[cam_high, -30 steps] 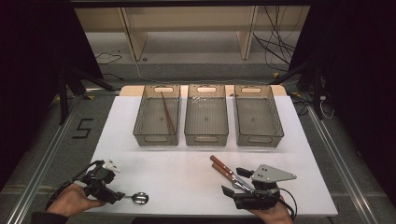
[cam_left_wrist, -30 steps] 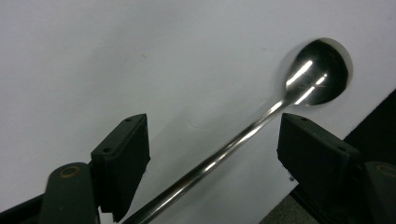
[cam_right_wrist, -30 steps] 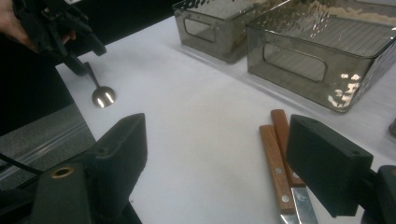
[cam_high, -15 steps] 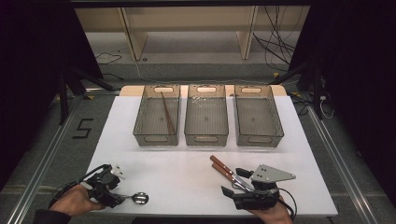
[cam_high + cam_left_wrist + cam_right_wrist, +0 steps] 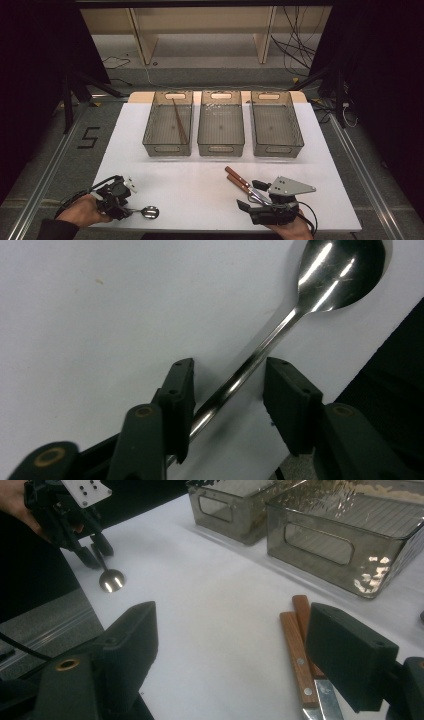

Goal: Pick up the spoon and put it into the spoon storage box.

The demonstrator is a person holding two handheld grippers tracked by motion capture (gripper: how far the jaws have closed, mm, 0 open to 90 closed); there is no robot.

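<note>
Left gripper view shows the spoon [image 5: 280, 335] lying flat on the white surface [image 5: 100, 305], close to the surface's near edge, its handle running down between the two black jaws of the left tongs [image 5: 230, 390] and its bowl beyond their tips. Those jaws have just been closing around the handle — one pad sits right against it, the other stands clear with a gap, so the spoon is between them but not yet clamped. From the high view, the spoon [image 5: 149, 212] sits at the near left corner of the surface, with the left tongs [image 5: 131, 210] over its handle and a hand [image 5: 82, 212] behind them.

Well apart, at the near right, the right tongs [image 5: 250, 197] rest with jaws wide apart and nothing held — in the right gripper view two wooden-handled knives [image 5: 302, 655] lie side by side between the jaws, just inside one of them. Farther back stand three clear bins in a row; the left bin [image 5: 150, 131] holds a pair of chopsticks [image 5: 179, 122], beside the middle bin [image 5: 221, 149] and the right bin [image 5: 296, 132].
</note>
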